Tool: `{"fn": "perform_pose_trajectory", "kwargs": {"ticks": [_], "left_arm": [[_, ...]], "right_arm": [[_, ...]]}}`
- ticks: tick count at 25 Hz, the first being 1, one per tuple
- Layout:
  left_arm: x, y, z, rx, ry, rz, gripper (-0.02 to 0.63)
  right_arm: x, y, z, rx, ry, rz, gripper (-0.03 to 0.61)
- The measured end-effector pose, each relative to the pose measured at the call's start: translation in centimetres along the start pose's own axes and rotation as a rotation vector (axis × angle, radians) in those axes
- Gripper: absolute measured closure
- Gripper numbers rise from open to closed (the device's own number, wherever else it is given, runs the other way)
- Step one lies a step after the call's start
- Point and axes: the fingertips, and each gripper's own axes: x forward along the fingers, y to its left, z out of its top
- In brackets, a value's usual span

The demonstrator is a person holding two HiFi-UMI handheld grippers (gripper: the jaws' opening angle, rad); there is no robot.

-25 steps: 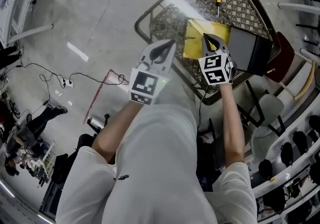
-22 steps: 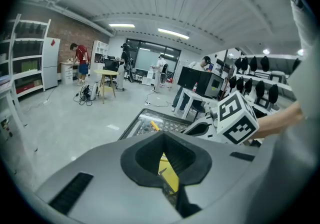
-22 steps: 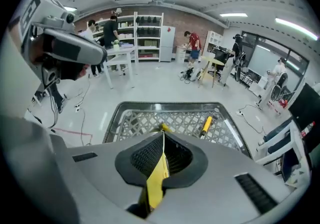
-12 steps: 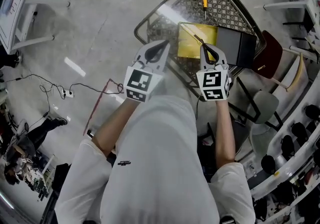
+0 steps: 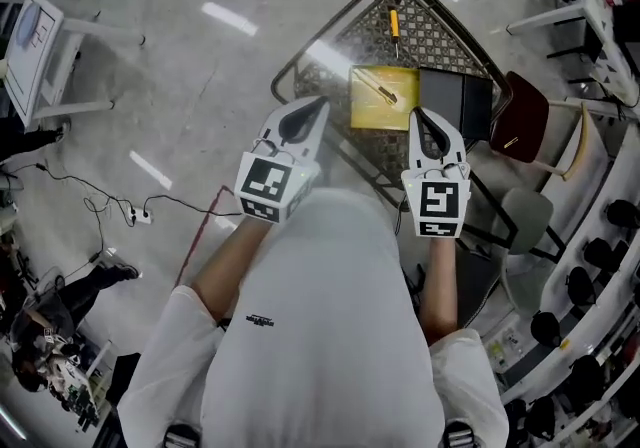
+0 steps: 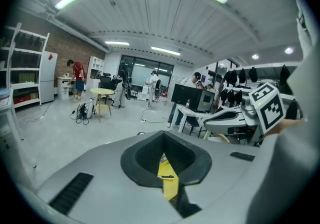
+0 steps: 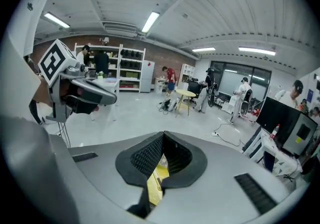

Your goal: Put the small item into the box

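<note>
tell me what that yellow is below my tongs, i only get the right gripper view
observer: a yellow box on a mesh table, with a thin small item lying in it.
operator: and the other side, holding anything
observer: no, the left tongs are shut and empty, just left of the yellow box.
operator: anything else on the table
observer: a yellow-handled screwdriver beyond the yellow box, and a black box against its right side.
</note>
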Motion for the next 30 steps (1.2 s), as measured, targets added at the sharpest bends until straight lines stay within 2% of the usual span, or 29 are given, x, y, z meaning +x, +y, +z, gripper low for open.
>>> {"fn": "perform_pose_trajectory", "kwargs": {"ticks": [6,13,17,21,26,30], "left_arm": [[-1.6,-0.6,2.6,0.036,-0.066,-0.007,0.612],[-2.6,-1.5,4.0,0.046,-0.085,-0.032,0.613],[-3.6,-2.2,4.6,0.051,-0.093,-0.046,0.612],[-3.7,-2.8,4.5,0.053,-0.094,-0.053,0.612],[-3.6,-3.5,4.2,0.059,-0.087,-0.064,0.614],[-3.6,-3.8,4.5,0.065,-0.088,-0.066,0.612]], "right_arm": [[-3.5,-0.8,1.8,0.098,-0.084,-0.068,0.578],[-6.6,-1.9,2.6,0.178,-0.201,-0.186,0.578],[-7.8,-2.1,2.7,0.211,-0.226,-0.233,0.578],[-8.2,-2.2,2.2,0.236,-0.23,-0.232,0.578],[-7.7,-1.1,1.5,0.274,-0.199,-0.155,0.578],[-7.5,-1.0,1.8,0.263,-0.196,-0.144,0.58]]}}
